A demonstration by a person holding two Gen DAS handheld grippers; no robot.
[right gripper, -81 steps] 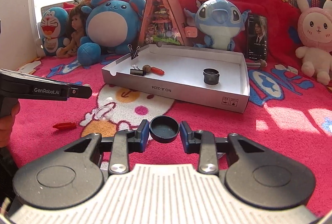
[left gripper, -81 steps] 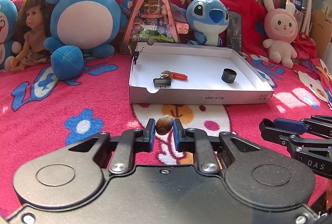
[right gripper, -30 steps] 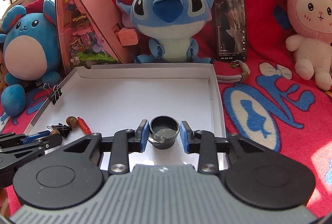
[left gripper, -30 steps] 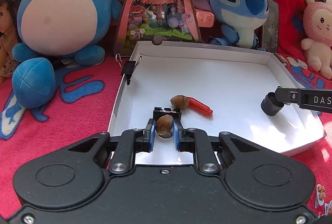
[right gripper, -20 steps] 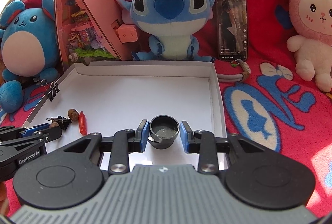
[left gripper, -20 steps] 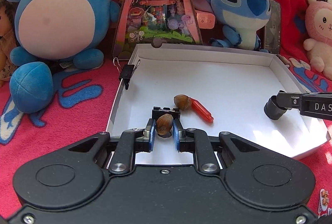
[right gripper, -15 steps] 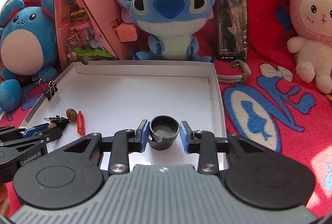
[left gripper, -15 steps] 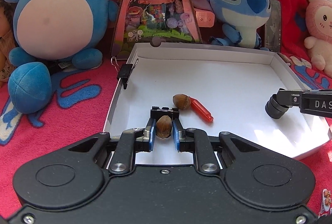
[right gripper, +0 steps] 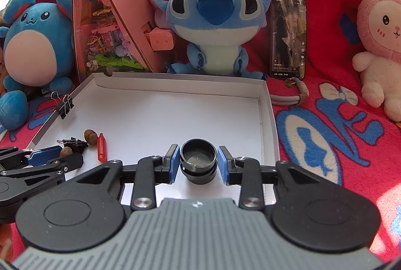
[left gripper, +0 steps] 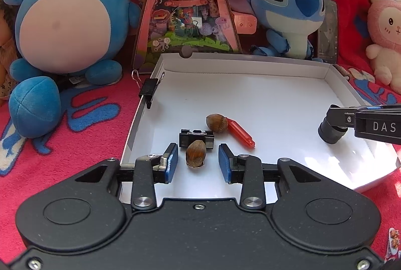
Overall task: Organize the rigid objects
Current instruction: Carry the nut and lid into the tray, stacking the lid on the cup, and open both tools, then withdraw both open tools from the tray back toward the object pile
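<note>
A white cardboard tray (left gripper: 250, 62) lies on the red blanket. My left gripper (left gripper: 198, 162) is over its near left corner with jaws opening. A brown hazelnut (left gripper: 196, 156) stands free on the tray floor between the pads, touched by neither. Behind it lie a black binder clip (left gripper: 196, 138), a second nut (left gripper: 216, 122) and a red plastic piece (left gripper: 239, 132). My right gripper (right gripper: 198, 167) is also opening around a black cap (right gripper: 198, 159), which rests on another black cap (right gripper: 200, 176); thin gaps show at both pads.
A second binder clip (left gripper: 149, 88) is clipped to the tray's left wall. Plush toys (right gripper: 213, 19), a pink triangular toy house (left gripper: 185, 7) and a phone (right gripper: 288, 37) line the back. Red patterned blanket (right gripper: 338, 132) surrounds the tray.
Both grippers carried their objects from the blanket into the tray. Both jaws have since spread: the hazelnut now stands free, and the cap sits on the other cap.
</note>
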